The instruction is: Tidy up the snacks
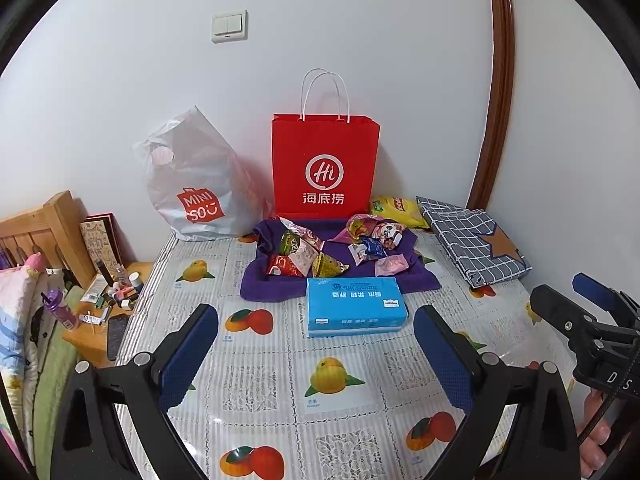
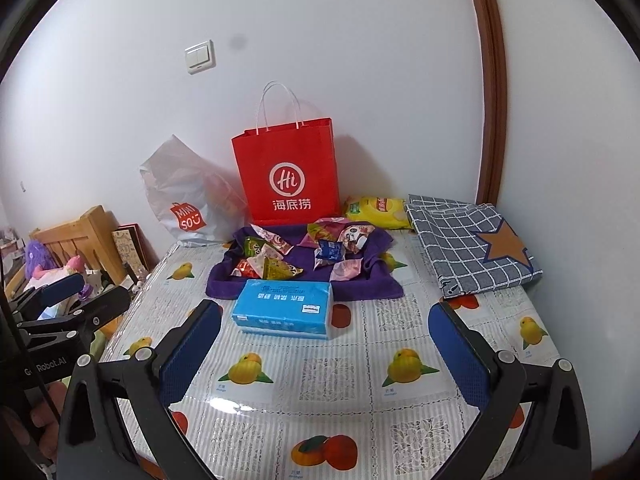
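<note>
Both tongs, left and right, hang spread and empty short of the blue tissue pack, snack packets loose on the purple towel behind it, so whether sorting is starting or finished is unclear.

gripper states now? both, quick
Left hand-held gripper: open, holding nothing, above the table.
Right hand-held gripper: open, holding nothing, short of the tissue pack.
</note>
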`<control>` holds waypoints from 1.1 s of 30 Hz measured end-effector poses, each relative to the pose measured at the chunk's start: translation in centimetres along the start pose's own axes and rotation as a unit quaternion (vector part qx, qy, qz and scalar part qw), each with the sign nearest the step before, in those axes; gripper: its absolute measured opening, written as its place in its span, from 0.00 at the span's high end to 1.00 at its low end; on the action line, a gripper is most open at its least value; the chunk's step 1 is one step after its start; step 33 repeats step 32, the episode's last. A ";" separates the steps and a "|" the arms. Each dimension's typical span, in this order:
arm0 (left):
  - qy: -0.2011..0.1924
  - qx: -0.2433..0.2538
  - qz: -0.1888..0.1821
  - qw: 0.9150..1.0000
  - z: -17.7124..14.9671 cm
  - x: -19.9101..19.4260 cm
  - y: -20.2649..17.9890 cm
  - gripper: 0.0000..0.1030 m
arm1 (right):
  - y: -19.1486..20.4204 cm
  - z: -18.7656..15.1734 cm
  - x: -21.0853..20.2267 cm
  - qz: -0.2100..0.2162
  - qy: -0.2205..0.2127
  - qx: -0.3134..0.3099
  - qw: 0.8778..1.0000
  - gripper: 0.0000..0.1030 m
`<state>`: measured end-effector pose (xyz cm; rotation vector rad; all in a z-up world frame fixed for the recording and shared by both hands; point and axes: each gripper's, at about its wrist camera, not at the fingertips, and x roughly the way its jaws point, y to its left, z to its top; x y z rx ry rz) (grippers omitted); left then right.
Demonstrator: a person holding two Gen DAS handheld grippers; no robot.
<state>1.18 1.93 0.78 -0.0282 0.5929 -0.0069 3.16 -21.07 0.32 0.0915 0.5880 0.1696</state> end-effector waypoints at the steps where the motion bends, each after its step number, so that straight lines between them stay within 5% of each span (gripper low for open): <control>1: 0.000 0.000 0.001 1.000 0.0 0.0 0.1 0.04 | 0.0 0.0 0.0 0.001 0.000 0.000 1.000 0.01; 33: -0.005 -0.003 0.001 1.000 0.1 -0.6 0.7 0.04 | 0.3 -0.2 -0.2 0.005 -0.002 0.002 1.000 0.01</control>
